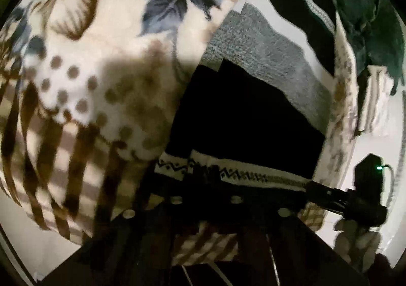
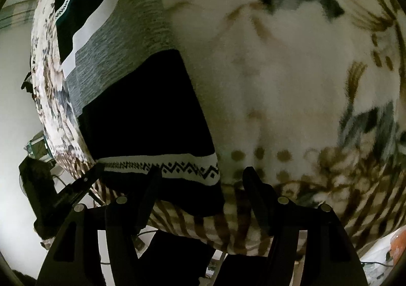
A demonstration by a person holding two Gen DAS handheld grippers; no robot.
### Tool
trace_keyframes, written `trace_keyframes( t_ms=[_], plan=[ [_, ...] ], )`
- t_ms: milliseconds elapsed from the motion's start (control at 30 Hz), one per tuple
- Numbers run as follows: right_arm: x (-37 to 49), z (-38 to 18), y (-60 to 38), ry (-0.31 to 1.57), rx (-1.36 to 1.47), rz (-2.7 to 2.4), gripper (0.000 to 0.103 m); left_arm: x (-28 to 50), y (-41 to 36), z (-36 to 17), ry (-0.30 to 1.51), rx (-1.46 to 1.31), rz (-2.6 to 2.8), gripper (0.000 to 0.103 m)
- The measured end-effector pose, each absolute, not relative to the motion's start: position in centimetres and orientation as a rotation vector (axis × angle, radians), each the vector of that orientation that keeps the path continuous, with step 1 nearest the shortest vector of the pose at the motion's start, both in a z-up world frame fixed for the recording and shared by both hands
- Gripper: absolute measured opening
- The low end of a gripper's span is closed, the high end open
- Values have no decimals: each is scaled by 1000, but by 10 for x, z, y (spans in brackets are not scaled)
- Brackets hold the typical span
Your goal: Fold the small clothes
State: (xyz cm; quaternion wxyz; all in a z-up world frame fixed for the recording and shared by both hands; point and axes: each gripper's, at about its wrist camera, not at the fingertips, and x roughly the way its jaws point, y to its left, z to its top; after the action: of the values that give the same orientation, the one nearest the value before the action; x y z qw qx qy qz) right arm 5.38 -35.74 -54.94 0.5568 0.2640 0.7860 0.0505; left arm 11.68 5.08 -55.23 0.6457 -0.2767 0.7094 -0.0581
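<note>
A floral fleece blanket [image 2: 291, 70] covers the surface; right gripper [image 2: 203, 179] stands apart over the striped knit garment's [image 2: 142, 98] patterned hem at six o'clock, left gripper [image 1: 205, 171] closed on that hem.

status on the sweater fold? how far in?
Early. Done: the striped sweater lies spread flat on the floral blanket, with no fold visible. In hand: the left gripper looks shut at the sweater's zigzag hem, though that view is dark; the right gripper stands open over the hem corner, gripping nothing. Left: the folding itself.
</note>
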Motion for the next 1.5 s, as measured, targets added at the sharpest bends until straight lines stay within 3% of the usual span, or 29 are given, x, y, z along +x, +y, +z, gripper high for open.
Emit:
trace_keyframes(
  t_ms=[67, 100, 133, 200, 467, 500, 533, 567, 700, 800, 1067, 1333, 1433, 1467, 1500],
  plan=[
    [55, -549, -358, 1855, 619, 124, 68, 114, 60, -548, 1605, -664, -119, 8],
    [55, -550, -359, 1856, 619, 124, 68, 112, 69, -548, 1606, -693, -98, 16],
    [55, -552, -361, 1860, 622, 122, 68, 110, 75, -549, 1600, -715, -85, 40],
    [56, -556, -364, 1863, 625, 121, 68, 109, 88, -555, 1571, -769, -53, 70],
    [60, -577, -368, 1874, 655, 133, 68, 125, 68, -570, 1560, -743, -108, 67],
    [60, -574, -368, 1865, 654, 135, 68, 126, 61, -564, 1542, -706, -118, 49],
    [59, -570, -368, 1846, 648, 142, 67, 126, 57, -561, 1535, -686, -128, 12],
    [58, -566, -368, 1830, 638, 145, 63, 125, 52, -559, 1545, -657, -130, 8],
    [53, -562, -367, 1831, 606, 152, 20, 117, 55, -537, 1499, -662, -108, 7],
    [52, -554, -365, 1816, 570, 150, 7, 111, 59, -519, 1485, -702, -131, 7],
    [55, -527, -368, 1797, 526, 153, 6, 114, 43, -509, 1490, -804, -189, 7],
    [60, -549, -373, 1885, 488, 105, 7, 107, 41, -548, 1576, -724, -143, 8],
    [62, -557, -377, 1912, 529, 101, 17, 105, 57, -559, 1608, -805, -131, 13],
    [63, -558, -377, 1916, 544, 108, 24, 105, 61, -560, 1613, -833, -141, 16],
    [64, -558, -378, 1920, 558, 120, 38, 105, 64, -558, 1618, -841, -144, 27]
  ],
)
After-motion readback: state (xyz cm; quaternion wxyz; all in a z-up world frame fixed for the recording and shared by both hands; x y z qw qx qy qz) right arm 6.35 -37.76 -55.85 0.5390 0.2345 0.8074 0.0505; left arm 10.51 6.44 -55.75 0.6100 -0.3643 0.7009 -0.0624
